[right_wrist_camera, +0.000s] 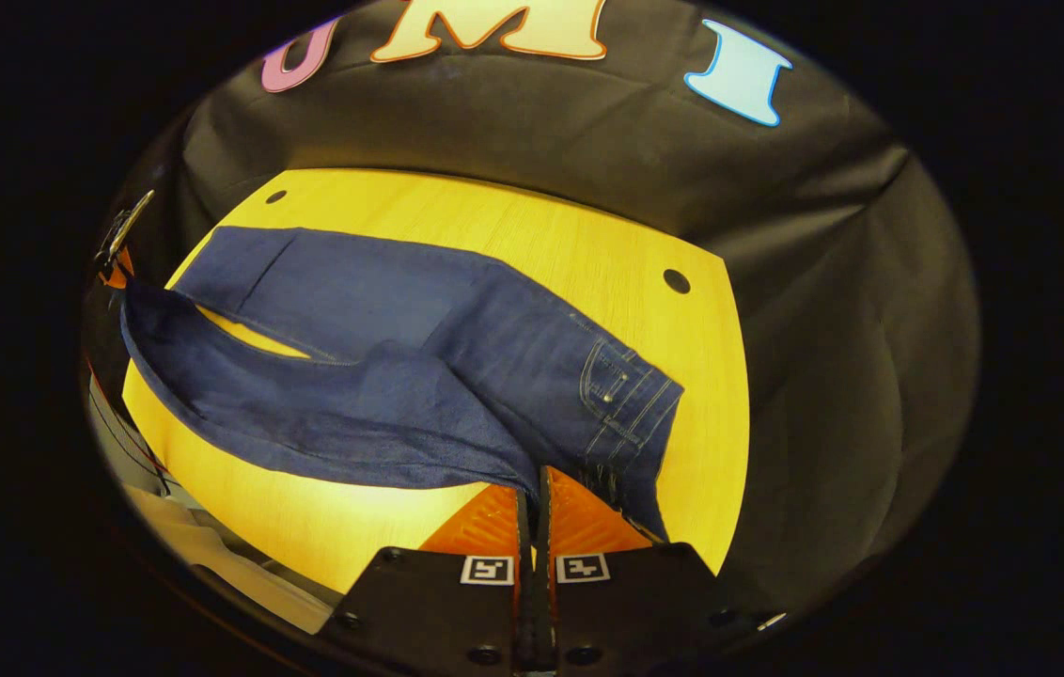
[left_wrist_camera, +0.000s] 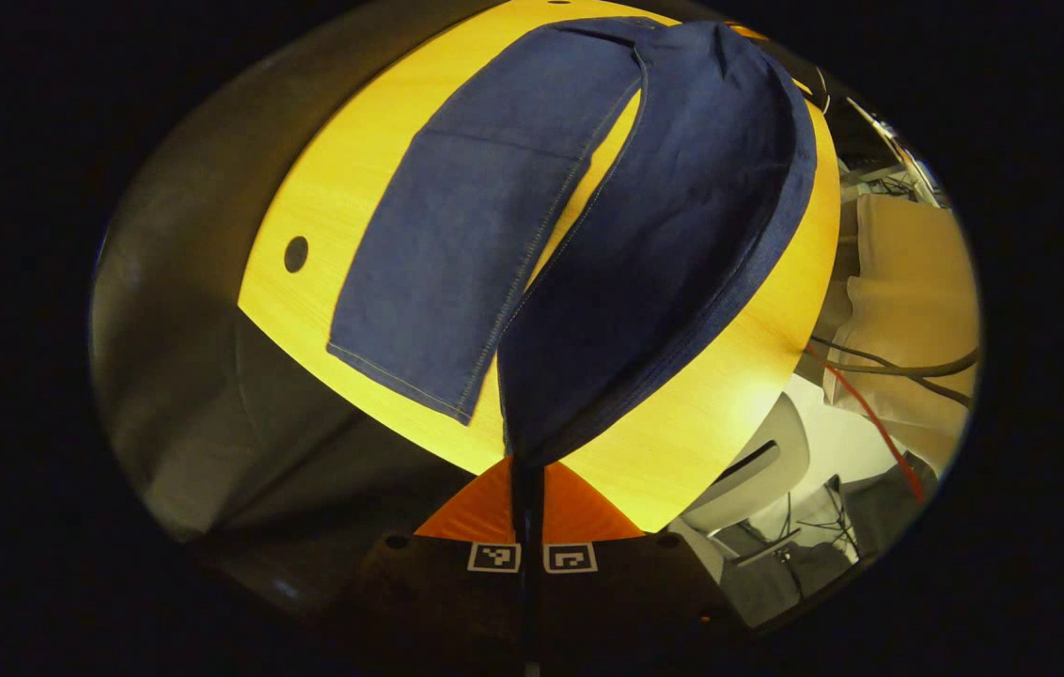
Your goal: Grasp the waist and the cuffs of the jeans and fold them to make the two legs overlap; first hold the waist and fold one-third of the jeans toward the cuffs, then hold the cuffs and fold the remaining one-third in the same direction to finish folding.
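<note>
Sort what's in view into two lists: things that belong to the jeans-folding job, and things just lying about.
Part of the job:
jeans
left gripper, shut on the cuff end
right gripper, shut on the waist end
table, the folding surface

Just lying about:
cables beyond the table edge
pale cloth beside them

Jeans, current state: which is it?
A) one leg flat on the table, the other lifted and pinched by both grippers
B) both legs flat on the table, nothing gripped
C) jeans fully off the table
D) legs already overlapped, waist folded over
A: one leg lies flat on the yellow table, while the other leg hangs raised, the left gripper pinching its cuff end and the right gripper pinching the waist end.
</note>
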The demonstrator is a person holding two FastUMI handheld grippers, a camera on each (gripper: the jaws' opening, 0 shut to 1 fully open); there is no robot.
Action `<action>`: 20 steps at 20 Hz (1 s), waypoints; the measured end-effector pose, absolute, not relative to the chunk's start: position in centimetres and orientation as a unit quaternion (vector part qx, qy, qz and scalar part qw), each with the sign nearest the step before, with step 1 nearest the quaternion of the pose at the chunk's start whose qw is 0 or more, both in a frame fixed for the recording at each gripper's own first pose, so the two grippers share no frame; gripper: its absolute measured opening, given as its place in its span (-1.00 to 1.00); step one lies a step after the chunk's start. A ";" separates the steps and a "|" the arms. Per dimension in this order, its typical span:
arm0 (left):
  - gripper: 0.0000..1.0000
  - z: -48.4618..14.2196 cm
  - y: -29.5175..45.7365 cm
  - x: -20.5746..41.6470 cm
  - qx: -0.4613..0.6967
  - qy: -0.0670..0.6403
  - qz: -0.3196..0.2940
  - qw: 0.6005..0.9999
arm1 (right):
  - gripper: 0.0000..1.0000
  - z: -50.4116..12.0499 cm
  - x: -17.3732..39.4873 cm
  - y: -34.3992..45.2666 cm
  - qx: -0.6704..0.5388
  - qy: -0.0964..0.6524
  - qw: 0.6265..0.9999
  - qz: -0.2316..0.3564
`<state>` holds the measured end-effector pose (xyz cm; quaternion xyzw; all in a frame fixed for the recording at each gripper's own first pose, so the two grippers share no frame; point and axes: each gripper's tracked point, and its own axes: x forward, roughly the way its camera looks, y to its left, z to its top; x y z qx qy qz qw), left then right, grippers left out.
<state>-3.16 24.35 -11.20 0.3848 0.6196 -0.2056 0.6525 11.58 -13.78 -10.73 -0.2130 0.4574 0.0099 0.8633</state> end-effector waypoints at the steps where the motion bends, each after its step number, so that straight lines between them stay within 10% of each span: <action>1: -1.00 -10.8 24.5 -2.4 0.385 0.621 -0.201 0.653 | -0.96 -10.4 12.6 -13.6 -0.211 0.455 0.865 0.006; 20: -1.00 -17.2 27.3 14.2 0.325 0.664 -0.124 0.662 | -0.94 -21.1 31.8 -14.2 -0.111 0.497 0.861 0.010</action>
